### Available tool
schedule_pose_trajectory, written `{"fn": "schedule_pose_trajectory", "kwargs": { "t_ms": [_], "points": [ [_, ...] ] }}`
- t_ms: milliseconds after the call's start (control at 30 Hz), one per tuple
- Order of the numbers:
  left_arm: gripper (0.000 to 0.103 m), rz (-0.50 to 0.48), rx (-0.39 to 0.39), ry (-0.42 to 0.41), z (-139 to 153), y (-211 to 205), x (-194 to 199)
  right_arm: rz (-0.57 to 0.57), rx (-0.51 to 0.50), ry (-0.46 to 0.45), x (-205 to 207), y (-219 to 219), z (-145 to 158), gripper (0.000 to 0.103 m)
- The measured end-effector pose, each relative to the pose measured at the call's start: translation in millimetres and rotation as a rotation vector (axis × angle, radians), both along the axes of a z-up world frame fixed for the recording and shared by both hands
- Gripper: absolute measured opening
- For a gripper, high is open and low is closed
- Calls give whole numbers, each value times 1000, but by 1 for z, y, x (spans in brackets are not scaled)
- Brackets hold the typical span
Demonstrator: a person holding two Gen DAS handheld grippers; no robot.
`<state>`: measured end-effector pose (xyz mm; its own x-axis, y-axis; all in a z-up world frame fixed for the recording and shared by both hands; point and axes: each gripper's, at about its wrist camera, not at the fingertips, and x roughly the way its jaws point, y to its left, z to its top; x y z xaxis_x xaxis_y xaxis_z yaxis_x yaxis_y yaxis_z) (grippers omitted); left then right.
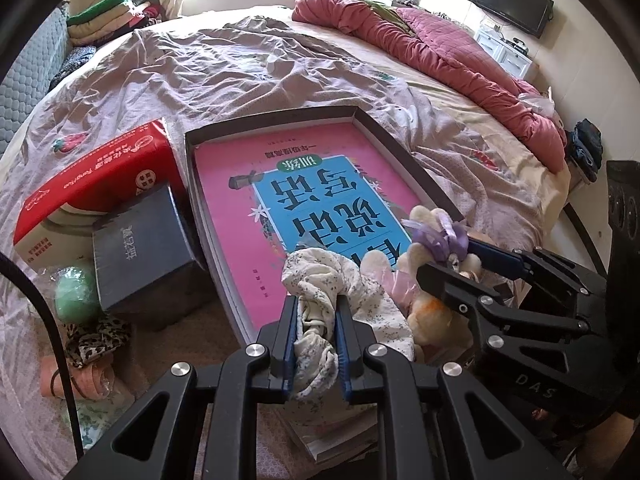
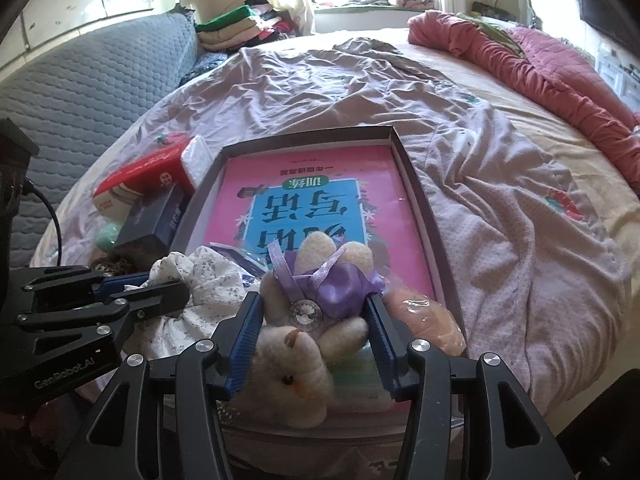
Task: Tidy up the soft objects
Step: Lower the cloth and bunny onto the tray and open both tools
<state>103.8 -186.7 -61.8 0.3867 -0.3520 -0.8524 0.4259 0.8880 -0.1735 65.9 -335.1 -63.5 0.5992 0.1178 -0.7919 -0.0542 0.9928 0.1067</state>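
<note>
Now | one floral cloth [image 1: 320,280] | one plush toy [image 2: 304,344] | one box [image 1: 400,148]

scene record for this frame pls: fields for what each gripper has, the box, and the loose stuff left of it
left gripper: shut on floral cloth
right gripper: plush toy with purple ribbon between its fingers, pads at its sides
box: shallow, open, on the bed; pink book lies flat inside
where the held items are: over the box's near end
left of box: red tissue pack, dark blue box, green ball, leopard-print scrunchie
</note>
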Motion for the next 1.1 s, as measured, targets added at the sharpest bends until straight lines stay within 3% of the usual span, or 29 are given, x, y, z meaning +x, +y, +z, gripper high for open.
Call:
{"fn": "schedule_pose_trajectory", "kwargs": {
  "t_ms": [600,867,1100],
  "points": [
    [21,9,1,10,-1,-2,3,0,39,-35,-5,-4,4,62],
    [31,27,-3,17,1,1,4,-27,26,-67,-12,-10,14,70],
    [39,27,-12,13,5,2,2,-70,39,-85,-20,-26,24,71]
  ]
}}
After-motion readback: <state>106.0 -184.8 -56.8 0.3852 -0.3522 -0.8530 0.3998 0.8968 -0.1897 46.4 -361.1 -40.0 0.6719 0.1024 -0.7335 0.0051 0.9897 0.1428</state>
